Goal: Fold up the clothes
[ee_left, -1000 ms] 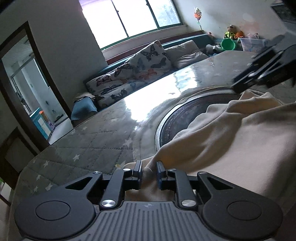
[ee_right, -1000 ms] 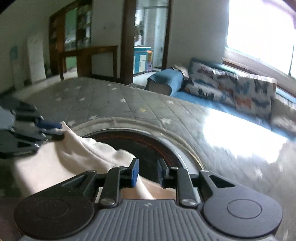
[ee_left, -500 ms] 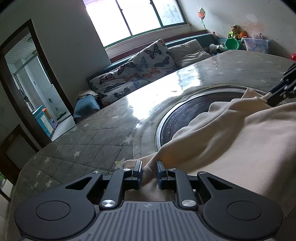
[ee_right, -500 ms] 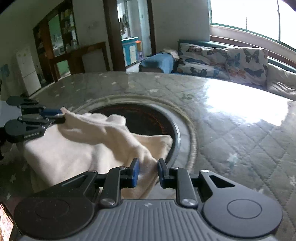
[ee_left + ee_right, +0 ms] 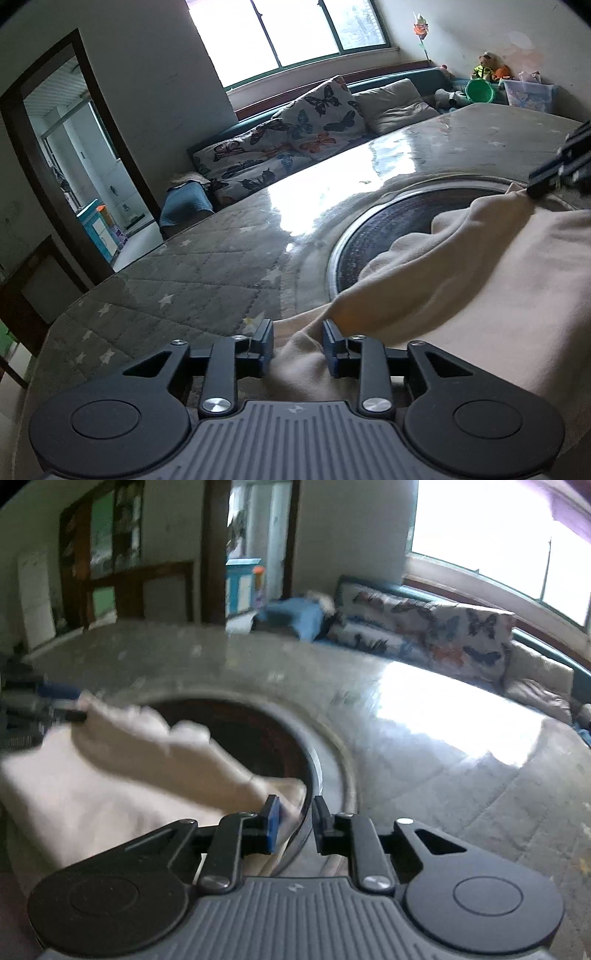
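Cream fabric: the garment [image 5: 480,288] lay on the quilted star-print table cover [image 5: 207,273], draped partly over the dark round inset [image 5: 391,229] in the tabletop. Your left gripper [image 5: 297,341] sat at the near edge of the cloth with its jaws opening; a fold of cloth was between the pads, pads no longer pressing on it. Your right gripper [image 5: 295,821] had its jaws nearly closed at the garment's other edge, over the rim of the inset. Cloth sat against the blue left pad [image 5: 273,823], but the right wrist view was blurred and I couldn't tell whether it was actually pinched. In the left wrist view, that gripper's tip touched a raised corner of the cloth. Butterfly-print cushions [image 5: 317,118] sat behind the table under the window.
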Tool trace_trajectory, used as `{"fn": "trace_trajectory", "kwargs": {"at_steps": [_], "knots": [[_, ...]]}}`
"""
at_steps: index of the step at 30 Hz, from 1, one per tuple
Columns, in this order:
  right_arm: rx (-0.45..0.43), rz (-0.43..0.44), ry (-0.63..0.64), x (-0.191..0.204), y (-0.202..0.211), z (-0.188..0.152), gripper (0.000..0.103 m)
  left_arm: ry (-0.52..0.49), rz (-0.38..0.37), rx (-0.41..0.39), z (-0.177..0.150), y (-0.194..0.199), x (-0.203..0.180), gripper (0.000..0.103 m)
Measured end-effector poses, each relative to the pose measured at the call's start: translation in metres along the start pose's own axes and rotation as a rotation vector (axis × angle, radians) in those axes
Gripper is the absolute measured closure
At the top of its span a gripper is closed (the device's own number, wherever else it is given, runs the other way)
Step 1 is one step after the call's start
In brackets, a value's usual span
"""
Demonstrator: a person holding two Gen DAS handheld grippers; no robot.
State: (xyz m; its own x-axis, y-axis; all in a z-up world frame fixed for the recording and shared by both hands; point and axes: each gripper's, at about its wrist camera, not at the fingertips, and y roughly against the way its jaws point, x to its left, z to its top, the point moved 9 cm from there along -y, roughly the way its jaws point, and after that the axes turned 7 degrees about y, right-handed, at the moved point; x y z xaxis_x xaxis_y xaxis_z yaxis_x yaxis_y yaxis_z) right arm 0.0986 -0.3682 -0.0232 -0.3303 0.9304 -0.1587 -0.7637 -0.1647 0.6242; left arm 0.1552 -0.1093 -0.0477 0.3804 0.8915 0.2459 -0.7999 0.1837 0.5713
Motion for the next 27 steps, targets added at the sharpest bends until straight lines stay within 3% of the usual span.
{"fn": "trace_trajectory", "kwargs": {"at_steps": [2, 5, 7, 8, 13, 18, 27], "knots": [[-0.031, 0.006, -0.010, 0.002, 0.008, 0.011, 0.086, 0.020, 0.010, -0.009, 0.003, 0.003, 0.005, 0.063], [-0.061, 0.093, -0.005, 0.021, 0.013, 0.027, 0.086, 0.063, 0.017, -0.036, 0.013, 0.009, 0.011, 0.067], [-0.055, 0.158, 0.013, 0.041, 0.008, 0.033, 0.086, 0.099, -0.032, -0.054, 0.021, 0.016, 0.007, 0.075], [-0.048, 0.187, 0.018, 0.051, 0.003, 0.035, 0.086, 0.111, -0.069, -0.057, 0.024, 0.018, 0.003, 0.087], [0.001, 0.256, 0.038, 0.085, -0.027, 0.041, 0.086, 0.058, -0.194, -0.012, 0.027, 0.012, -0.037, 0.089], [0.029, 0.238, 0.022, 0.089, -0.043, 0.035, 0.086, 0.110, -0.183, 0.072, 0.022, -0.018, -0.043, 0.086], [0.010, 0.209, -0.036, 0.076, -0.038, 0.030, 0.084, 0.158, -0.147, 0.054, 0.019, -0.009, -0.031, 0.081]]}}
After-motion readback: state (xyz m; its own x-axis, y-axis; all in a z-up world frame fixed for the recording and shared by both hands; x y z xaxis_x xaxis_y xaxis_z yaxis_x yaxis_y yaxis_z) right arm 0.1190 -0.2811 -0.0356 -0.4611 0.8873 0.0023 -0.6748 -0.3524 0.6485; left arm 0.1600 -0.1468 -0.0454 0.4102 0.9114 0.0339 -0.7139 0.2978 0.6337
